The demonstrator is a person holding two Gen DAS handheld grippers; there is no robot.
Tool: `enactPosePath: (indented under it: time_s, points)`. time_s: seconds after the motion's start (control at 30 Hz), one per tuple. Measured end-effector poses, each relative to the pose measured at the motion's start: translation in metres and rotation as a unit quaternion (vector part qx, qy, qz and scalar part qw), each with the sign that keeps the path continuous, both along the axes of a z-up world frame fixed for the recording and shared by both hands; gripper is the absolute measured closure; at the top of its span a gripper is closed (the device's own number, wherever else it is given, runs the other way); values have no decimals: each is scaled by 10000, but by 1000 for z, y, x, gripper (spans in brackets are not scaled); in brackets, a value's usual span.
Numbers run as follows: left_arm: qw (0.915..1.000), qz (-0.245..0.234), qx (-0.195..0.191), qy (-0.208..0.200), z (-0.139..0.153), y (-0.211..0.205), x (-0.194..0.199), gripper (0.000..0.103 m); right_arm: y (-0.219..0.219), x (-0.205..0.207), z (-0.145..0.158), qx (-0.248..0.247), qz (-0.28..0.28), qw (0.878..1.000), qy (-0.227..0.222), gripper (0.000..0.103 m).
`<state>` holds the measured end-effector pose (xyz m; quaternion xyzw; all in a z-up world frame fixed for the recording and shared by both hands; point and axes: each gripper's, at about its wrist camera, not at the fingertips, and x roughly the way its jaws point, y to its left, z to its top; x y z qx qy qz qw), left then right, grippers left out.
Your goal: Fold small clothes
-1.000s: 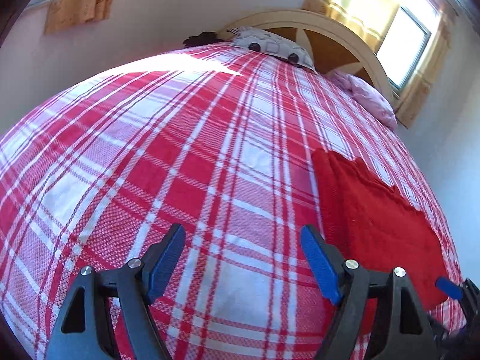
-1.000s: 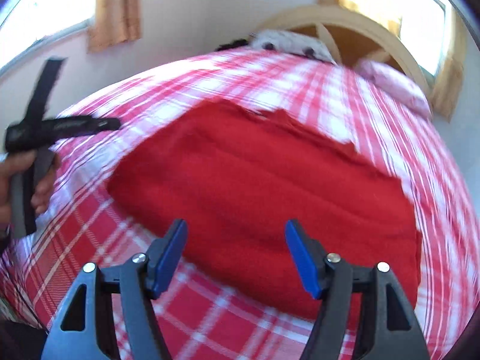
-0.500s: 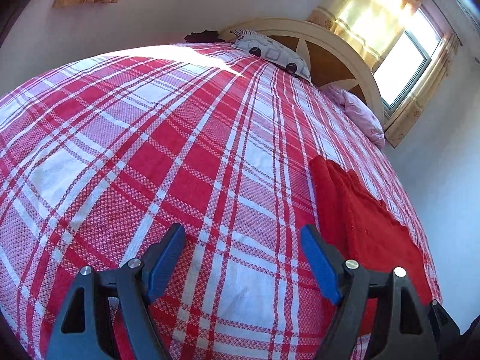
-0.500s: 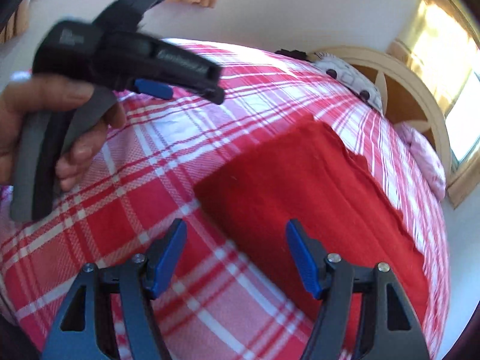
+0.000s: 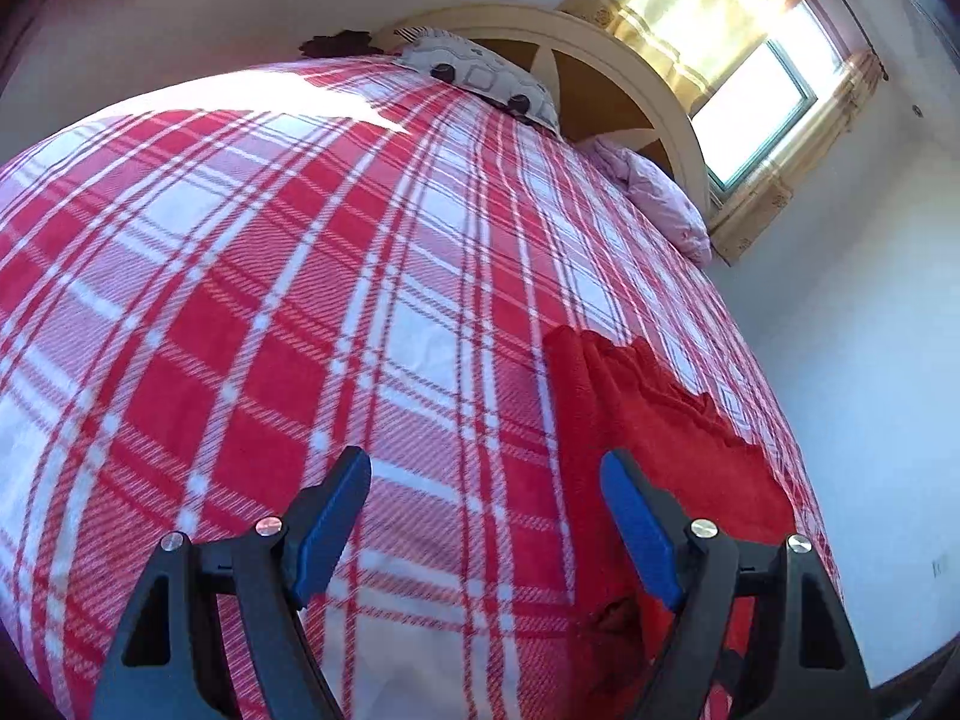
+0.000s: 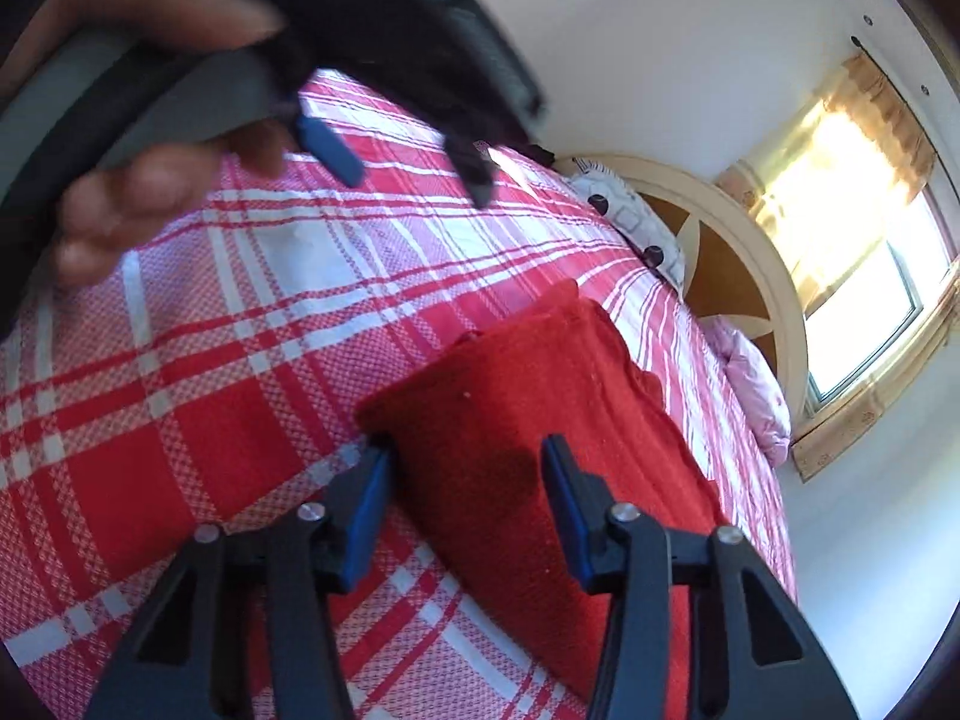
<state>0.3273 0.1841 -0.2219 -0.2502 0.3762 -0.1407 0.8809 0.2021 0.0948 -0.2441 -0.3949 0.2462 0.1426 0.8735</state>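
Observation:
A red small cloth (image 6: 540,420) lies flat on the red-and-white plaid bed cover (image 6: 180,420). My right gripper (image 6: 468,480) is low over the cloth's near left corner. Its jaws are closing with the cloth's corner between them; the left pad (image 6: 369,492) sits at the cloth's edge and no squeeze on the fabric shows. My left gripper (image 5: 486,510) is open over the bare plaid cover, with the red cloth (image 5: 672,444) just under and beyond its right finger. In the right wrist view the left gripper (image 6: 390,120) appears blurred at the top left, held by a hand (image 6: 138,192).
A cream headboard (image 5: 630,66) closes the far end of the bed. A patterned pillow (image 5: 480,75) and a pink pillow (image 5: 654,192) lie against it. A sunlit window with curtains (image 5: 756,96) and a white wall (image 5: 870,330) stand on the right.
My right gripper came down onto the red cloth's near left corner and its jaws narrowed. The left gripper swung nearer to the cloth's left edge and fills more of the right wrist view.

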Motion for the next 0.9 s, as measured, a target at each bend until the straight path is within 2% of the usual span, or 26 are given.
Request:
enactPosePath:
  time_s: [0.13,0.37,0.6,0.7,0.73,0.8,0.83,0.9]
  points:
    - [9987,-391,-196,276,-3,-21,34,23,-3,3,2,94,1,9999,69,55]
    - [9958,-549,-480,555,-12,-43,71,23,-2,5,1,127,70,9999,70,62]
    - [9940,-928,-223,536,-11,-61,87,24,-1,6,0,103,122,9998,114,70]
    - [9925,-1052,-320,531,-11,-63,92,24,0,5,-1,47,123,9999,79,72]
    - [9924,-1074,-316,519,-11,-65,93,27,1,5,-1,14,133,9999,63,73]
    - [9900,-1252,-280,589,-13,-71,94,64,4,2,-3,-61,138,9999,33,78]
    - [9899,-1258,-167,635,-14,-73,94,84,5,1,-4,-88,129,9999,34,84]
    - [9906,-1245,-168,538,-13,-72,91,90,7,0,-4,-114,99,9999,45,91]
